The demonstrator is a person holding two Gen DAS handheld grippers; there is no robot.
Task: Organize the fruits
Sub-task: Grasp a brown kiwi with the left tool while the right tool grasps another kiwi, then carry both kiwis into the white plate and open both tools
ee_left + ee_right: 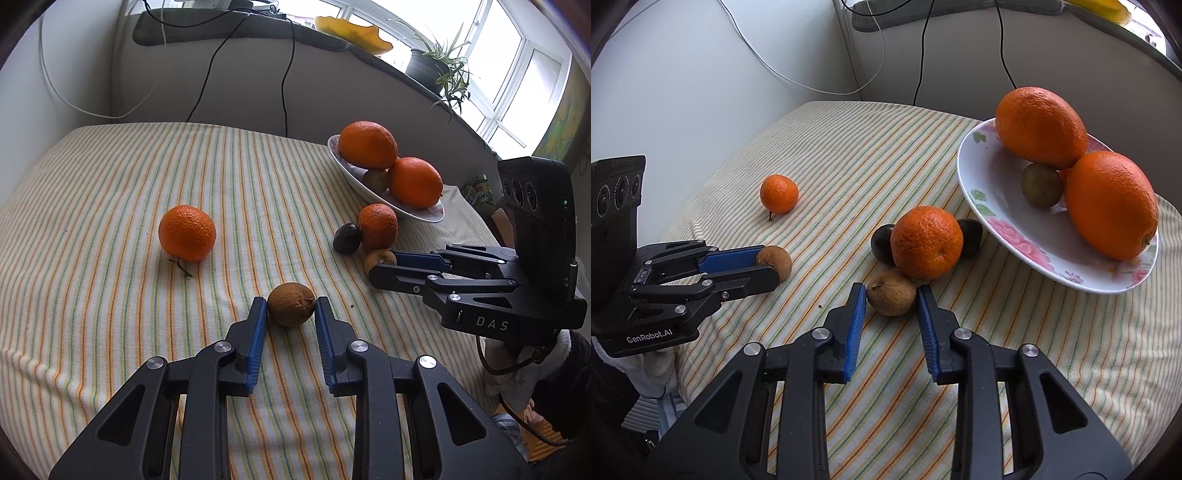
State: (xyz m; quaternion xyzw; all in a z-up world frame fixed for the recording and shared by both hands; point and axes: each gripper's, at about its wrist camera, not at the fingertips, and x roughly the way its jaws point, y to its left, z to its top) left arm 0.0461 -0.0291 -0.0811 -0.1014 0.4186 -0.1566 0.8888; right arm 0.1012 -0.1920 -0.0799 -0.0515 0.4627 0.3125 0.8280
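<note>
My left gripper (290, 302) is shut on a small brown fruit (291, 304) that rests on the striped cloth, one blue pad against each side. My right gripper (891, 290) is shut on a second brown fruit (892, 293), which lies just in front of a mandarin (926, 242) and two dark fruits (881, 240). Behind them at the right, a flowered white plate (997, 206) holds two large oranges (1039, 125) and a small greenish fruit (1041, 184). Another mandarin (187, 232) lies alone at the left. Each wrist view also shows the other gripper (382, 266) at its fruit.
The striped cloth (110, 184) covers the whole table, whose edges drop off at the left and front. Black and white cables (284, 92) hang down the wall behind. A potted plant (439, 70) stands on the sill. A gloved hand (657, 363) holds the left gripper.
</note>
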